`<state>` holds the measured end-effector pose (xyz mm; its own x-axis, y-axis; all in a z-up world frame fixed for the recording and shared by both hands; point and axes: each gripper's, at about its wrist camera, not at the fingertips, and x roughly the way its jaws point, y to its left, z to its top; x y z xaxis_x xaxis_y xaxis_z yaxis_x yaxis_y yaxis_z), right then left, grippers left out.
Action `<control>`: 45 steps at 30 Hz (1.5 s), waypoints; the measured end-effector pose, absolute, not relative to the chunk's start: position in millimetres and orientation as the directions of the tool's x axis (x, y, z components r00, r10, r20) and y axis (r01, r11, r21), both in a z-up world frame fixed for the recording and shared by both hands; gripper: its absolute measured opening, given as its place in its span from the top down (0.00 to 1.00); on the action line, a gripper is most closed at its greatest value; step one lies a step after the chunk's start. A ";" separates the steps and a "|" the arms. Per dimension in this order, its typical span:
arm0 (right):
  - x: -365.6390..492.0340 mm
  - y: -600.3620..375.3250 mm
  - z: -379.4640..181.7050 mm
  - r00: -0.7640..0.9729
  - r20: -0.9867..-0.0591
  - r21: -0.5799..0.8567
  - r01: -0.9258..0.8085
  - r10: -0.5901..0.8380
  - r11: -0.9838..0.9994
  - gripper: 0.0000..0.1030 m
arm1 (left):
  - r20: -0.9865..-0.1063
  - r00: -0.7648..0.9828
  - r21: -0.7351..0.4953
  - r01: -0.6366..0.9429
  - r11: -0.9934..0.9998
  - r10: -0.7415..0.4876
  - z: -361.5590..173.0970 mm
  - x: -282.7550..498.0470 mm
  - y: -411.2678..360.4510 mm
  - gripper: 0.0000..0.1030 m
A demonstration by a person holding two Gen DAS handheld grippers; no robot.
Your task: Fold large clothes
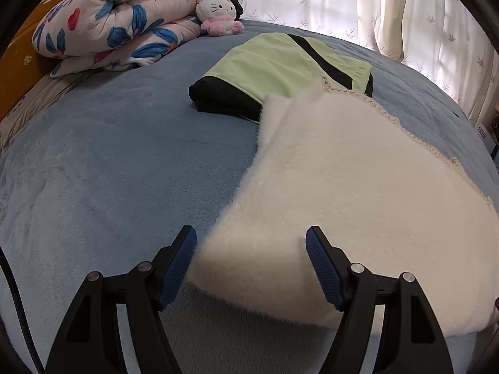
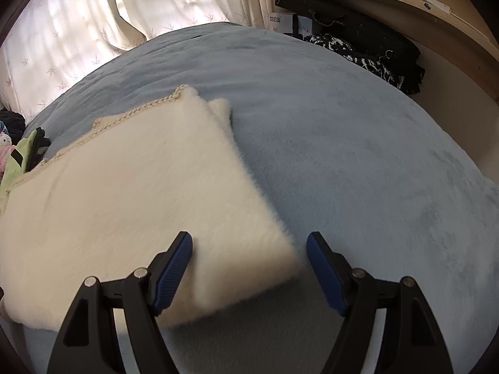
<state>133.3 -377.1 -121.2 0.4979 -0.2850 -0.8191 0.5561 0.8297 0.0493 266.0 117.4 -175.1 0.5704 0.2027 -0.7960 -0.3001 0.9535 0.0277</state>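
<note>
- Lying folded on the bed (image 1: 93,171), the sweater (image 1: 358,187) is the landmark, its near corners facing both grippers.
- Left gripper (image 1: 251,268) straddles its near-left corner, jaws wide, holding nothing.
- Right gripper (image 2: 249,268) does likewise at the near-right corner, seemingly poised for another fold.
- Beyond the sweater rests a green garment (image 1: 280,65), apparently finished.

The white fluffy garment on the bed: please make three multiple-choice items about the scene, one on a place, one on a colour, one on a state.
1. Where does the plush toy sit?
A. beside the flowered quilt
B. on the white garment
C. on the shelf

2. What colour is the bed cover?
A. red
B. blue
C. yellow

3. How are the two tools?
A. both open
B. both shut
C. only left open

Answers:
1 A, it leans by the quilt.
2 B, the cover is blue in both views.
3 A, the left tool and the right tool have their fingers spread.
</note>
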 end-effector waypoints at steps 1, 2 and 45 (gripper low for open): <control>132.7 -375.0 -119.9 0.497 -0.820 0.050 0.555 -0.283 0.831 0.27 | -0.796 0.573 0.022 -0.296 0.955 0.196 -172.0 264.1 116.8 0.31; 131.9 -372.4 -117.8 0.501 -0.818 0.051 0.552 -0.282 0.832 0.27 | -0.796 0.574 0.019 -0.294 0.956 0.192 -169.7 262.1 116.0 0.31; 62.1 -189.4 -48.9 0.680 -0.733 0.108 0.127 -0.007 0.986 0.25 | -0.696 0.518 -0.572 0.019 0.820 -0.497 -137.8 148.0 86.5 0.31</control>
